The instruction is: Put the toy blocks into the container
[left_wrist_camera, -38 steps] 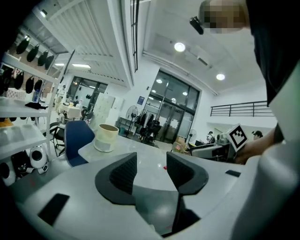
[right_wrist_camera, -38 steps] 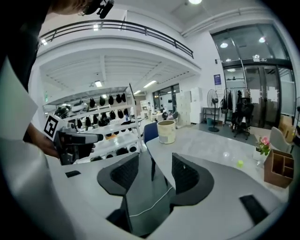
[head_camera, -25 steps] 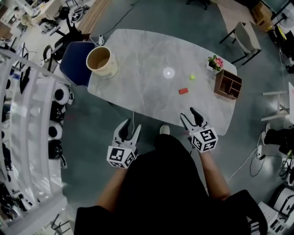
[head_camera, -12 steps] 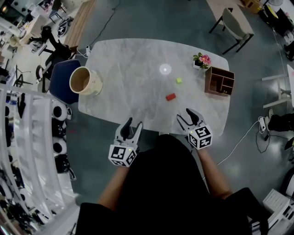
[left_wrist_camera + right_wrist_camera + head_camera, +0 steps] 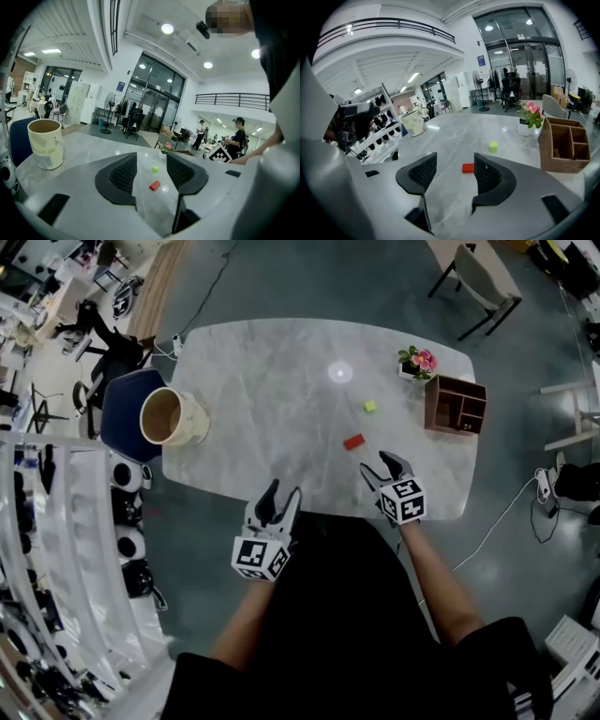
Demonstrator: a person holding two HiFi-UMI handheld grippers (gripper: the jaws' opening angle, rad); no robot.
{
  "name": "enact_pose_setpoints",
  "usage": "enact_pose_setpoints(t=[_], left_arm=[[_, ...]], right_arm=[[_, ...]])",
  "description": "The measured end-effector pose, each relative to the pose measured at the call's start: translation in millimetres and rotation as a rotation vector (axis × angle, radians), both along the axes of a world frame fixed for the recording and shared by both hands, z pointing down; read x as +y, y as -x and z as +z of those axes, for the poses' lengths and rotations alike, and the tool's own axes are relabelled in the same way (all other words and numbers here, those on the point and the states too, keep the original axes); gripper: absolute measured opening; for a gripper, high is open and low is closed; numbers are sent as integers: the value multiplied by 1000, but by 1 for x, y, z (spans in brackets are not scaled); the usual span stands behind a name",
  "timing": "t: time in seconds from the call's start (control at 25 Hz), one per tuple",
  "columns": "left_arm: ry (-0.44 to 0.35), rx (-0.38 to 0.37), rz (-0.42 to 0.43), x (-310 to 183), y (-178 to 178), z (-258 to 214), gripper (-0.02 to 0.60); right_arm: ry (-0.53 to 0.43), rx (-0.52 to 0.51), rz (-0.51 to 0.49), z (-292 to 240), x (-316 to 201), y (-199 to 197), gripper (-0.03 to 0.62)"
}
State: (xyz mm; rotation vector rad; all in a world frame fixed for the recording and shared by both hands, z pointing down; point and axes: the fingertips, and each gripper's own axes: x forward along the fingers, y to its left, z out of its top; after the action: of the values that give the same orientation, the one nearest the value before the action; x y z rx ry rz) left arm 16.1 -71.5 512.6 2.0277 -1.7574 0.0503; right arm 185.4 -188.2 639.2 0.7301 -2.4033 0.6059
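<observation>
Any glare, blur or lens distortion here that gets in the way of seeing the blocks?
Head view: sharp and evenly lit; one round lamp reflection on the marble table, clear of the red block and green block. Left gripper view: strong fisheye bend, black corners, bright ceiling light; both blocks small but legible. Right gripper view: same fisheye bend, both blocks crisp, mild sheen on the table.

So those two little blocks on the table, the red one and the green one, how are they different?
The red block is flat and oblong; the green block looks like a small cube. The red block lies nearer the right gripper; the green block sits farther off, toward the potted flowers. Both lie loose on the marble table, with nothing touching them, far from the container.
</observation>
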Motion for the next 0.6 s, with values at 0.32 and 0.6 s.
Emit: enact_pose_setpoints(t=[0.32, 0.6], left_arm=[[19, 39, 76, -23, 21, 24, 179], [42, 64, 80, -32, 41, 38, 179]], right_arm=[[76, 129, 79, 60, -11, 26, 230], [109, 251, 58, 103, -26, 36, 246]])
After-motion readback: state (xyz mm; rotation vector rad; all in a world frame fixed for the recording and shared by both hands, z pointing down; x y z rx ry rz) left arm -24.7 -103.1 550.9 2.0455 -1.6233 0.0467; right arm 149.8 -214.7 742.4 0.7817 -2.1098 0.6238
